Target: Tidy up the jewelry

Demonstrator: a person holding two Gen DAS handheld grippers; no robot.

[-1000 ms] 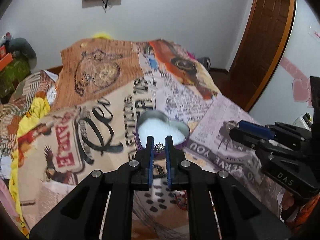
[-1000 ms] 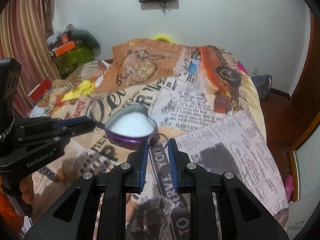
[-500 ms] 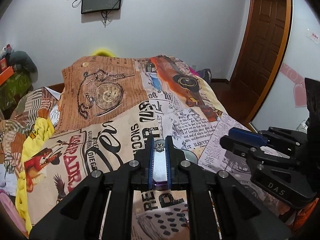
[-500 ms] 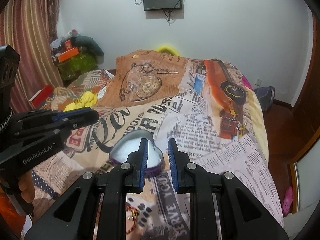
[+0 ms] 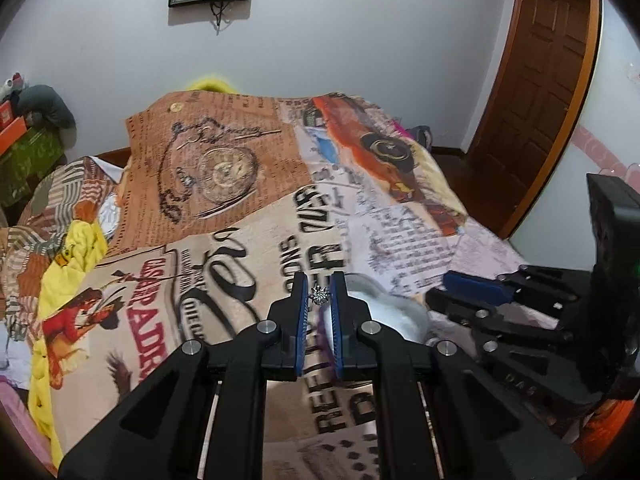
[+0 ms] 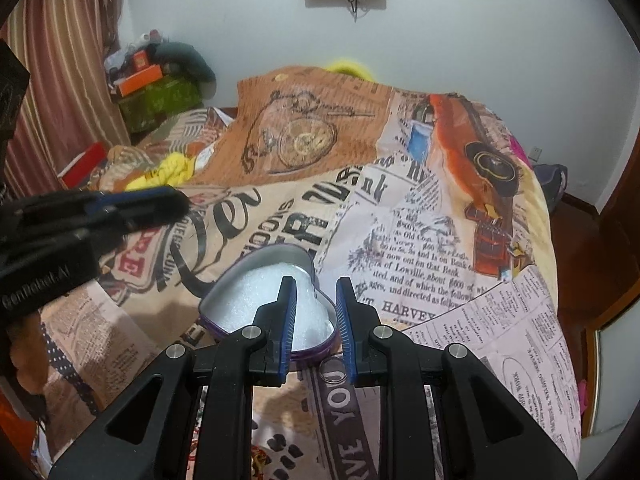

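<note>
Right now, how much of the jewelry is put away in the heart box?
Nothing looks done yet: the heart box shows only white padding where visible. In hand: the left gripper pinches a sparkly ring. Left: drop it in, then the plain ring lying on the bedspread beside the box; the right gripper is empty.

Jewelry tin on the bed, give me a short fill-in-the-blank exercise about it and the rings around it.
1. The tin is shaped like a ____.
2. Its lining is ____ in colour.
3. The left gripper pinches a sparkly ____ between its fingertips.
4. The plain ring lies on the bedspread, ____ the tin.

Missing words: heart; white; ring; outside
</note>
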